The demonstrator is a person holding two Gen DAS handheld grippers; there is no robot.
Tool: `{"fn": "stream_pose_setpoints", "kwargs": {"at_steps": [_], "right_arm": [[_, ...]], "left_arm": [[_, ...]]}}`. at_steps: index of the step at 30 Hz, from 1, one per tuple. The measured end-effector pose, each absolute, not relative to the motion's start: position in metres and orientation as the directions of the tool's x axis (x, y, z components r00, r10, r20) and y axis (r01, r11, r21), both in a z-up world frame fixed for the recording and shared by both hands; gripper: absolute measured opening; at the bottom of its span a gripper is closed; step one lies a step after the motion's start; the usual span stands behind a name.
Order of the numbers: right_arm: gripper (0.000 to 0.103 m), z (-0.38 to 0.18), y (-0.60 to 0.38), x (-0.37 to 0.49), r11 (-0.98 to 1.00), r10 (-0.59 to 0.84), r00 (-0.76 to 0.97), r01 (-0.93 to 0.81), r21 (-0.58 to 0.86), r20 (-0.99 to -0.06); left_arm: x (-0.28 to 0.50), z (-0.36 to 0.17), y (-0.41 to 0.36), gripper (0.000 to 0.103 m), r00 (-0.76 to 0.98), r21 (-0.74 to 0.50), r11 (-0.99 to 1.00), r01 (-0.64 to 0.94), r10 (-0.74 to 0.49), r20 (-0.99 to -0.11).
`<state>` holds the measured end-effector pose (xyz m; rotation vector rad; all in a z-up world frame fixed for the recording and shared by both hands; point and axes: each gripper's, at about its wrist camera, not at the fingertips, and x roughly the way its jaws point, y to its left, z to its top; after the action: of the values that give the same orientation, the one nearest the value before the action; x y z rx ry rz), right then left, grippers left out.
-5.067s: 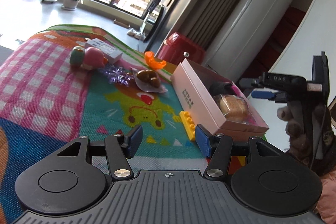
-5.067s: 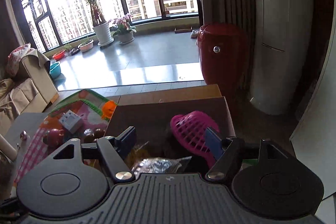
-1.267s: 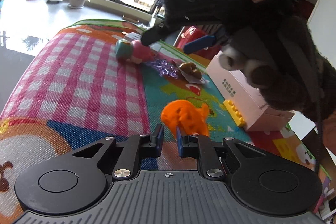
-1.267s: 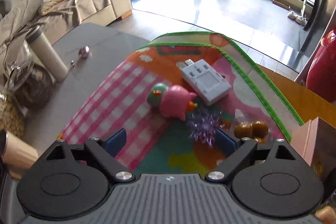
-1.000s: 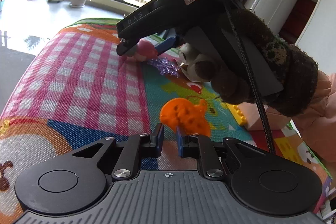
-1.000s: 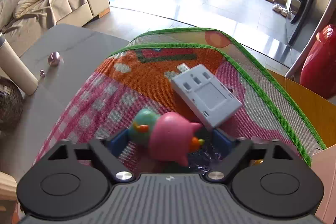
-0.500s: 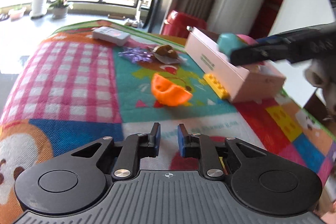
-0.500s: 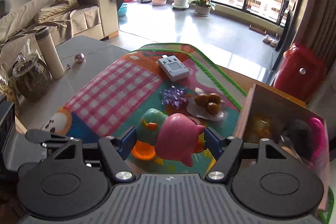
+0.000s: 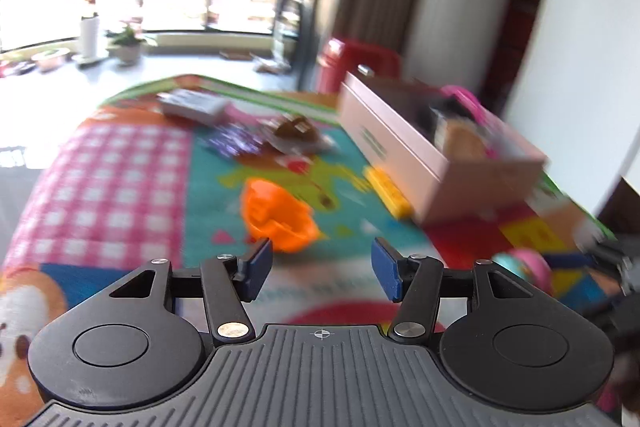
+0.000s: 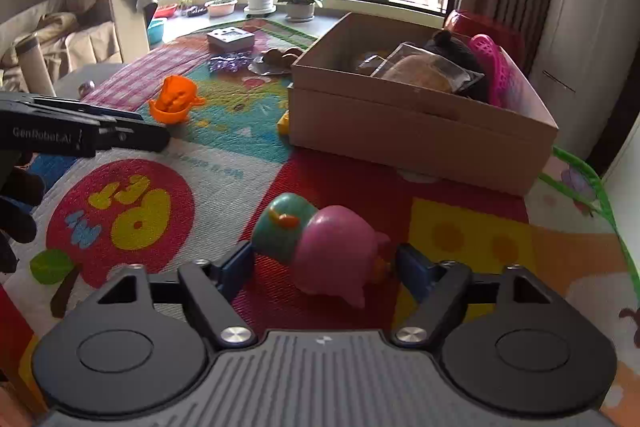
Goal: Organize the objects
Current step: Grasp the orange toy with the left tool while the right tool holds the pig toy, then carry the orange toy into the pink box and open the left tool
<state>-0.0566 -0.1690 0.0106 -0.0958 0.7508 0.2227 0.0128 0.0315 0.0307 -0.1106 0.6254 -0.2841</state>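
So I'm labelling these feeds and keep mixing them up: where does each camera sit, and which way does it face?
Left wrist: on the left gripper, looking along the play mat toward the windows; own open fingers show, nothing between them.
Right wrist: on the right gripper, facing the cardboard box; open fingers flank the pink and teal toy.
Shared: orange toy, box, each other's gripper.

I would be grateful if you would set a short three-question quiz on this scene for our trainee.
1. Which of these lies inside the cardboard box? A: pink mesh scoop. B: orange toy. C: grey device.
2. True or false: the pink-and-teal toy is inside the box.
3. What colour is the block on the mat at the box's left corner?

Key: 1. A. 2. False, it lies on the mat in front of the box. 3. Yellow.
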Motion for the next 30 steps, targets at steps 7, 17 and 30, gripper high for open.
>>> {"fn": "stream_pose_setpoints", "kwargs": {"at_steps": [7,17,30], "right_arm": [[0.103,0.005,-0.177,-0.055,0.972,0.198,0.704,-0.23,0.046,-0.682],[0.103,0.004,-0.169,-0.056,0.973,0.18,0.706,-0.23,0.019,-0.685],[0.094,0.009,-0.162,-0.055,0.983,0.144,0.732,-0.182,0.013,-0.666]], "left_arm": [[0.045,0.025,0.019,0.059,0.796,-0.143,0.97,0.195,-0.242,-0.555],[0.072,0.005,-0.001,0.059,0.766,-0.052,0.979,0.196,-0.186,-0.615],[0.036,0.015,-0.006,0.05,0.69,-0.2,0.923,0.329,-0.379,-0.616]]}}
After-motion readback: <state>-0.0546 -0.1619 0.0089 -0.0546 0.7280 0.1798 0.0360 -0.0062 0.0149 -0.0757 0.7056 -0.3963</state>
